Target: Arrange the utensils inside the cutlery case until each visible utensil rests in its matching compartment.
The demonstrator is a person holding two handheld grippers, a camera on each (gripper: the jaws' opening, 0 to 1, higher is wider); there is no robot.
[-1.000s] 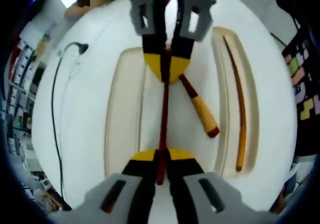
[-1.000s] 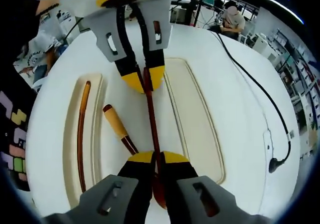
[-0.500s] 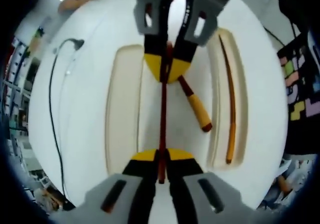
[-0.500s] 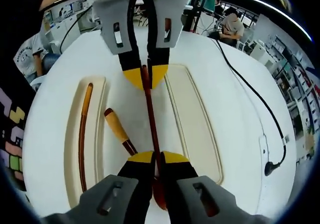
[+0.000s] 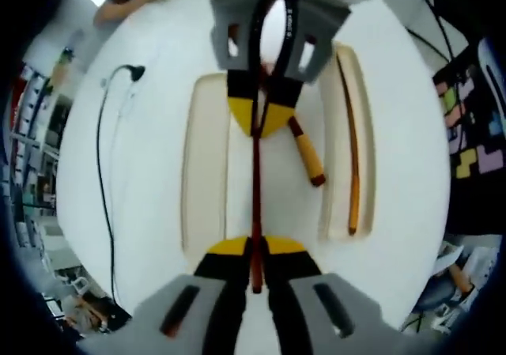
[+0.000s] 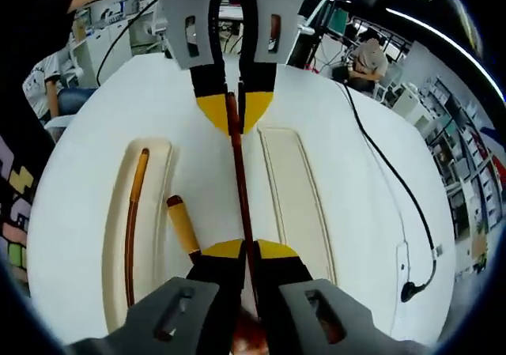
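A long dark red utensil hangs level above the cream cutlery case, held at both ends. My left gripper is shut on one end of it. My right gripper is shut on the other end, where a red bowl shows behind the jaws. Each gripper faces the other: the right gripper shows at the top of the left gripper view, the left gripper at the top of the right gripper view. A yellow-handled utensil lies slanted in the case's middle. A brown-orange stick lies in a narrow side compartment.
The case's wide compartment on the other side holds nothing. The case sits on a round white table. A black cable runs over the table beside the case. A person sits beyond the table, among desks and shelves.
The case and table look smaller in both views: both grippers have risen away from them with the red utensil still held between them. The things in the case have stayed put.
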